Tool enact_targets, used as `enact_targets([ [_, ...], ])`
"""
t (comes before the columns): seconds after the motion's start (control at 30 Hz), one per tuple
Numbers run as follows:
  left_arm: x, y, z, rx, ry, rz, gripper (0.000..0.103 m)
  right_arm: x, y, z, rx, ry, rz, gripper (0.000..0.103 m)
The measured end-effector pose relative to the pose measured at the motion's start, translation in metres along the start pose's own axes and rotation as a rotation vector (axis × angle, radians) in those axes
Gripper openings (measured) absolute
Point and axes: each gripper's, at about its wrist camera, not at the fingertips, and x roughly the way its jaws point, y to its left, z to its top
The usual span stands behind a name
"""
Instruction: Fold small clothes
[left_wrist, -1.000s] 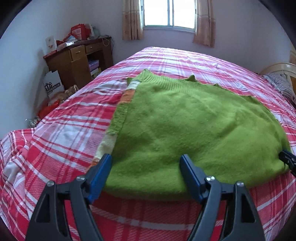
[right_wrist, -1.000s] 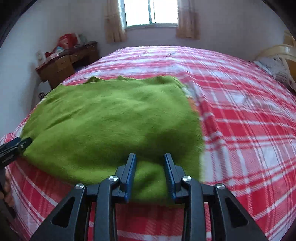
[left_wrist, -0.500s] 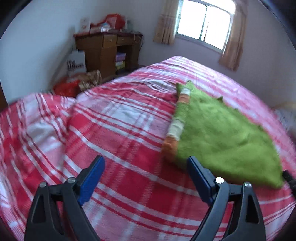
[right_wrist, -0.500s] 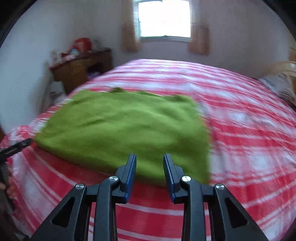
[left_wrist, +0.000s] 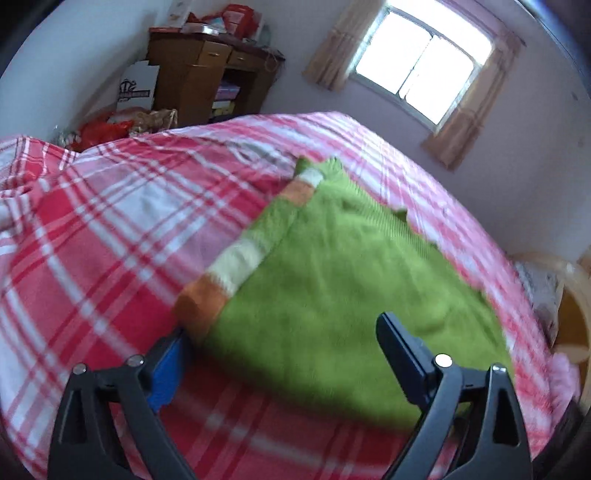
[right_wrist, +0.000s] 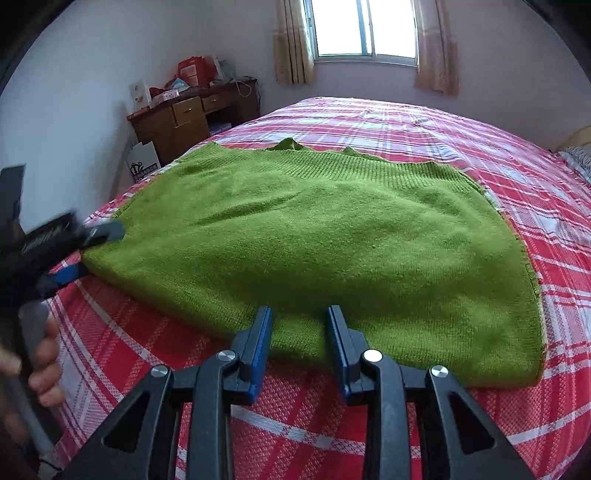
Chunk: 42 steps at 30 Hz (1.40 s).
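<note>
A folded green sweater lies flat on the red plaid bed; it also shows in the left wrist view, with an orange and white striped sleeve along its left edge. My left gripper is open wide at the sweater's near left corner, one finger beside the orange cuff, the other over the green cloth. It also shows at the left of the right wrist view, straddling that corner. My right gripper is open with a narrow gap, its fingertips at the sweater's near edge.
A wooden desk with clutter stands by the far left wall, with bags on the floor beside it. A window with curtains is at the back. A pillow lies at the right. The bedspread extends beyond the sweater.
My left gripper swung back toward the sweater and now straddles its near left corner. My right gripper moved closer to the sweater's near edge.
</note>
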Motion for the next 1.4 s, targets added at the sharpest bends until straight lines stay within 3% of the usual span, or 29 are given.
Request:
enact_targets([
  [0.13,0.011,0.005,0.011,-0.080,-0.008,-0.016,0.059,0.001,-0.001,-0.002,0.008,-0.009,0.014,0.032],
  [0.27,0.011,-0.003,0.000,0.006,-0.025,0.043,0.039,-0.001,-0.008,-0.004,0.047,-0.024,0.059,0.033],
  [0.33,0.010,-0.007,0.001,0.037,-0.030,0.051,0.021,0.000,-0.010,-0.004,0.059,-0.026,0.073,0.033],
  [0.4,0.006,-0.015,0.005,0.069,-0.047,0.035,0.018,-0.001,-0.009,-0.004,0.061,-0.027,0.075,0.033],
  [0.6,-0.011,-0.072,0.001,0.309,-0.122,0.004,0.011,-0.001,-0.011,-0.004,0.070,-0.028,0.082,0.033],
  [0.8,-0.003,-0.099,-0.025,0.420,-0.075,-0.060,0.009,-0.003,-0.019,-0.001,0.115,-0.013,0.132,0.033],
  [0.9,0.004,-0.084,-0.025,0.372,-0.048,-0.069,0.009,-0.007,-0.033,0.010,0.191,0.010,0.185,0.033],
  [1.0,-0.006,-0.058,-0.013,0.252,-0.078,-0.095,0.009,-0.018,-0.037,0.034,0.182,-0.016,0.215,0.035],
  [1.03,-0.010,-0.049,-0.007,0.223,-0.099,-0.090,0.009,-0.022,-0.036,0.043,0.173,-0.031,0.220,0.038],
  [1.1,-0.015,-0.029,0.004,0.156,-0.109,-0.097,0.009,-0.025,-0.035,0.061,0.170,-0.053,0.241,0.057],
  [1.2,-0.007,0.006,0.018,0.025,-0.066,-0.103,0.010,-0.019,-0.027,0.080,0.168,-0.065,0.298,0.057],
  [1.3,0.001,0.038,0.016,-0.077,-0.019,-0.108,0.016,0.000,-0.006,0.096,0.144,-0.044,0.311,0.057],
  [1.4,-0.005,0.046,0.007,-0.096,-0.034,-0.094,0.029,0.035,0.013,0.112,0.146,0.025,0.309,0.057],
])
